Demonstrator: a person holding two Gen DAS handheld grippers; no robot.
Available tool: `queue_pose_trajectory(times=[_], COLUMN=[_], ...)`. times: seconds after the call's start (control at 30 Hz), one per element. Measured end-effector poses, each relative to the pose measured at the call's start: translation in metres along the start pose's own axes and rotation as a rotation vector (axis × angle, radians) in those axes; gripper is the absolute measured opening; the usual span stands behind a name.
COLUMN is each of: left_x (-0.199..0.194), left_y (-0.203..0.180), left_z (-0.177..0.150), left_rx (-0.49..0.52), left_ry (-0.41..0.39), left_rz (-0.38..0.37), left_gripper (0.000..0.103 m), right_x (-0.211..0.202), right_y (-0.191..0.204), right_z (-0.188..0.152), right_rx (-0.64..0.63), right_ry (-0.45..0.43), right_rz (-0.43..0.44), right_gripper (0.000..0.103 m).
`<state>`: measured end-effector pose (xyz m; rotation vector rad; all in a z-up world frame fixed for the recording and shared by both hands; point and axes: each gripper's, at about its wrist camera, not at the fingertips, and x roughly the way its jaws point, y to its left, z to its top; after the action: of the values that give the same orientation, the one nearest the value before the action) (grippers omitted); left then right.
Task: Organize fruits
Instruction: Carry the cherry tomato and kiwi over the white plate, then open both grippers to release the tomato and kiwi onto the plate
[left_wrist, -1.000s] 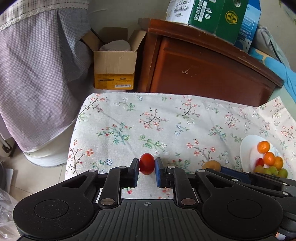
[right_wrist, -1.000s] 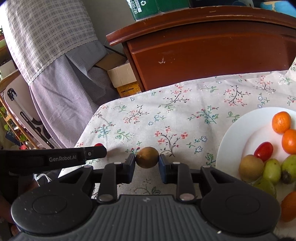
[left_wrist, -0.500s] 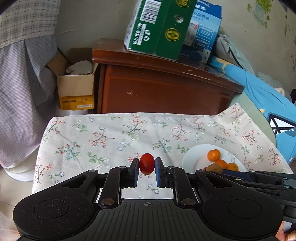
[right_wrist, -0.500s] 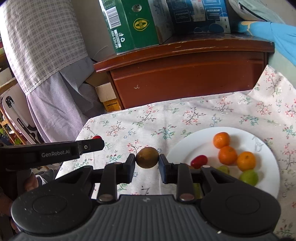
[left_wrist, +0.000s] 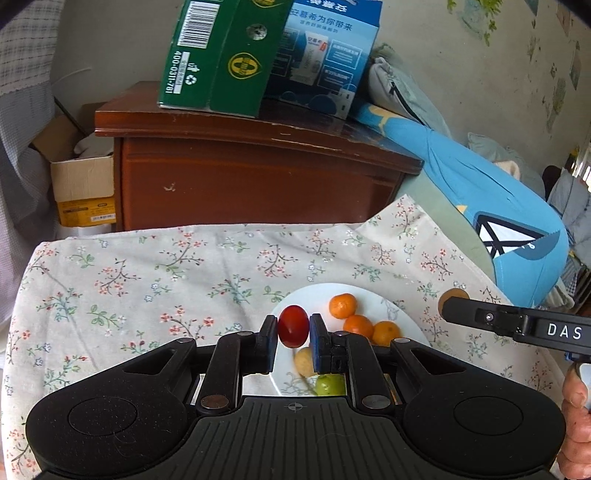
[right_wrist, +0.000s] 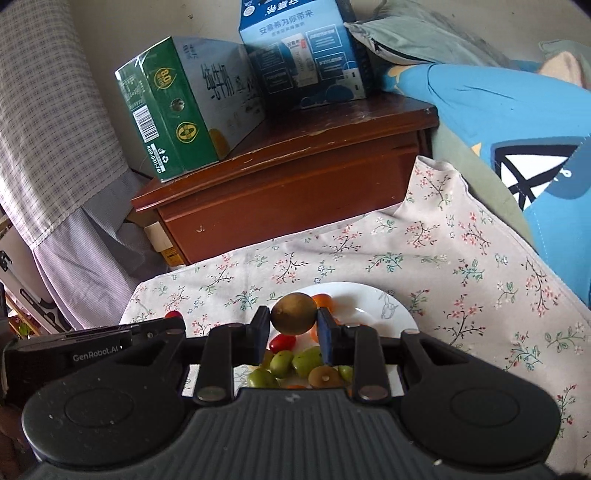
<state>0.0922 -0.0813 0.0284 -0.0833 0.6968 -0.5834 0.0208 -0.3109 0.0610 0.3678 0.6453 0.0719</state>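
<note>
My left gripper (left_wrist: 293, 326) is shut on a red cherry tomato (left_wrist: 293, 326), held above the near left rim of a white plate (left_wrist: 397, 314). On that plate lie small oranges (left_wrist: 343, 305), a yellowish fruit (left_wrist: 304, 361) and a green one (left_wrist: 330, 385). My right gripper (right_wrist: 294, 314) is shut on a brown kiwi-like fruit (right_wrist: 294, 313) above the same plate (right_wrist: 391, 308), which holds green fruits (right_wrist: 306, 360), a red tomato (right_wrist: 282, 342) and a brown fruit (right_wrist: 324, 375). The right gripper's tip with its brown fruit (left_wrist: 452, 298) shows in the left wrist view.
A floral cloth (left_wrist: 166, 273) covers the table. Behind it stands a brown wooden cabinet (left_wrist: 258, 177) with a green carton (left_wrist: 218, 55) and a blue carton (left_wrist: 325, 62). A cardboard box (left_wrist: 83, 192) sits at left, blue bedding (left_wrist: 498, 206) at right.
Both grippers have risen and swung right with their fruits, from over the bare cloth to above the plate. More of the cabinet top and cartons has come into view.
</note>
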Motion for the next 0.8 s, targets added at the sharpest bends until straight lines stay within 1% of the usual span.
queue_pose_trajectory(times=[0.07,0.2,0.27,0.47,0.67,0.8], left_x=[0.002,0.009,0.014,0.027,0.038,0.041], left_y=[-0.008,-0.021,-0.026,-0.040,-0.043,-0.043], left_z=[-0.002,-0.009,-0.012,-0.021,-0.026,-0.026], left_rx=[0.016,0.043,0.054,0.081,0.086,0.082], left_ry=[0.003,0.021,0.036,0.066,0.099,0.111], left_rz=[-0.013,-0.034,-0.049,-0.076,-0.070,-0.064], left_gripper=[0.016,0.016,0.016,0.016,0.016,0.016], right_x=[0.003,0.007,0.011,0.026,0.036,0.043], right_y=[-0.002,-0.001,-0.003,-0.014,-0.020,-0.020], right_z=[0.001,0.000,0.000,-0.005,-0.008,-0.008], right_rx=[0.020,0.005,0.022,0.089,0.122,0.116], right_ry=[0.003,0.000,0.015,0.064,0.086,0.088], right_rz=[0.011,0.018,0.030,0.003,-0.020,-0.036], right_gripper=[0.027,0.027,0.027,0.027,0.027,0.028])
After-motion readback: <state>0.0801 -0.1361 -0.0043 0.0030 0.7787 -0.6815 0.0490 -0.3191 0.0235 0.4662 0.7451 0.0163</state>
